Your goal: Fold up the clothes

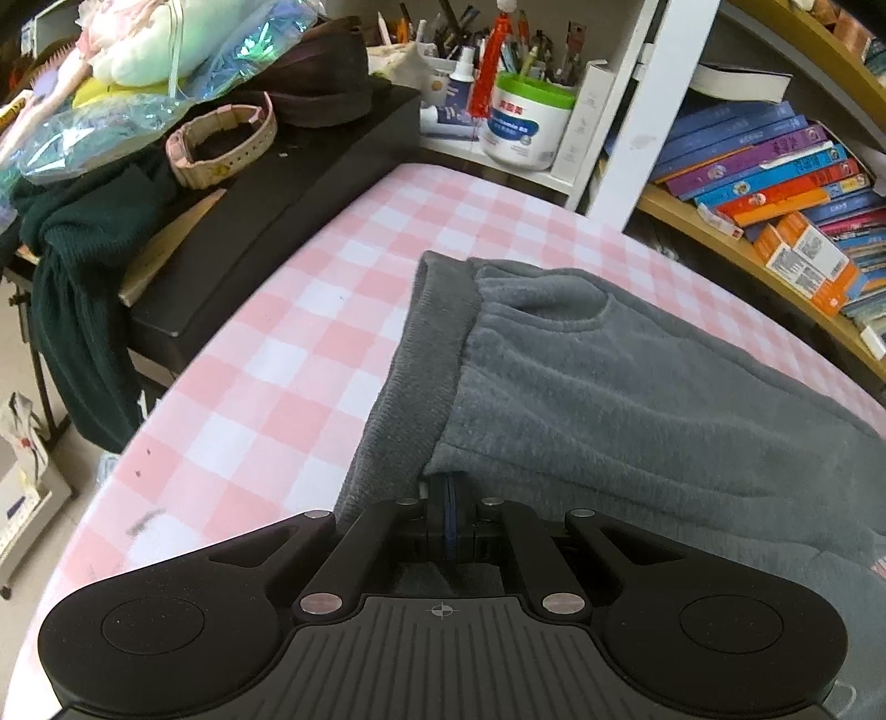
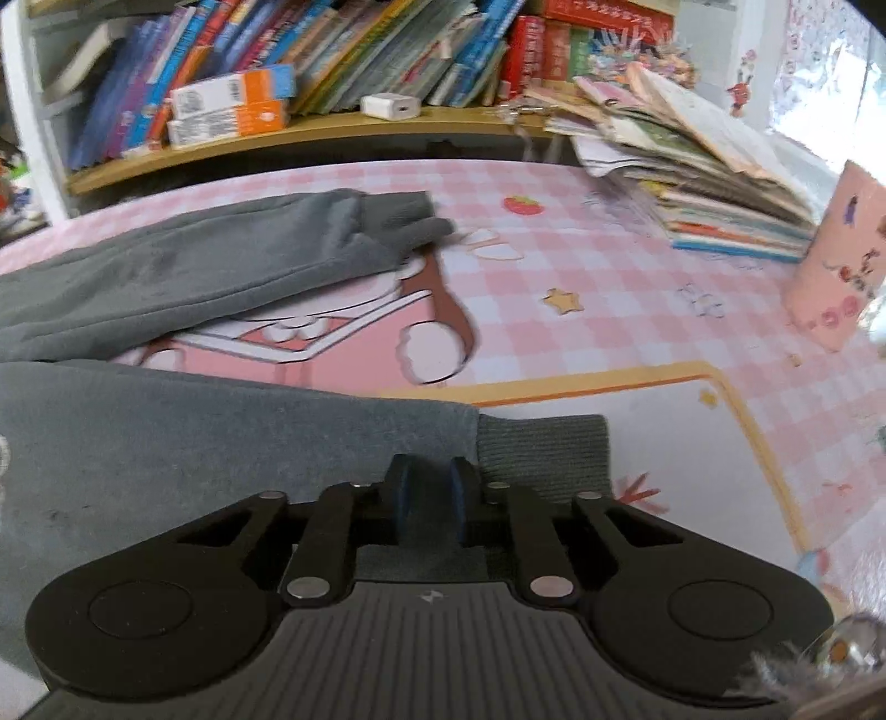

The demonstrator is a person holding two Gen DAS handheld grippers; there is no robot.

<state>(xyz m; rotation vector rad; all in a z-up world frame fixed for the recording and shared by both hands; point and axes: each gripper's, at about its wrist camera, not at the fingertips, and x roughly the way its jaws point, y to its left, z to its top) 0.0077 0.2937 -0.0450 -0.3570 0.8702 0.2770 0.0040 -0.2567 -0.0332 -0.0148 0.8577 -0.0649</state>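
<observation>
I see a white tub (image 1: 523, 124) at 12 o'clock on the shelf, pens (image 1: 531, 52) packed behind it. Left gripper (image 1: 451, 498) clenched on the grey pants (image 1: 637, 387) at the waistband, pants spread over the checked mat (image 1: 310, 343). Right gripper (image 2: 431, 482) sits on a pant leg by the cuff (image 2: 545, 454), pads slightly apart, fabric between them; can't tell if pinched.

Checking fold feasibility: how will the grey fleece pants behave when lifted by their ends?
Probably floppy: the grey fleece pants already bunch and crease. Likely light though bulky, given the thick pile. Probably not slippery: the left tool is shut on fabric at the waistband, and the ribbed cuff looks grippy.
</observation>
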